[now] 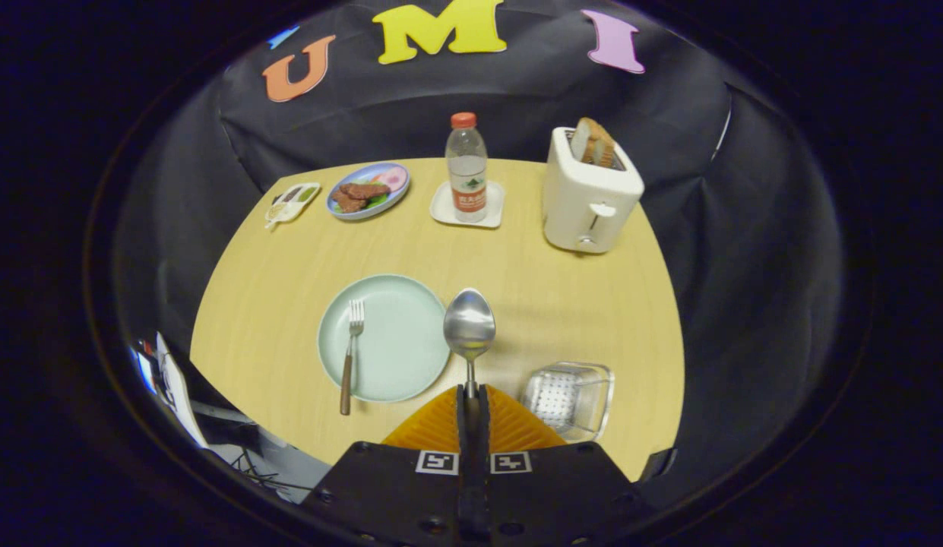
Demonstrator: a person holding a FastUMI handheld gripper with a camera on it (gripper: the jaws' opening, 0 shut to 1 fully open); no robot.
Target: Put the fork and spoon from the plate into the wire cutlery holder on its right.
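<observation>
My gripper [471, 393] is shut on the handle of a metal spoon [469, 325], and the spoon's bowl sticks out ahead of the fingers, raised above the right rim of the pale green plate [399, 357]. A fork [350, 351] with a brown handle lies on the plate's left side, tines pointing away, its handle overhanging the near rim. The wire cutlery holder [570, 398] stands on the wooden table just right of the fingers, seen from above, with nothing visible in it.
At the far side of the table [289, 304] stand a white toaster [589, 194] with bread in it, a water bottle [466, 169] on a white coaster, a blue plate of food [368, 191] and a small sauce dish [292, 202]. Clutter lies below the table's left edge.
</observation>
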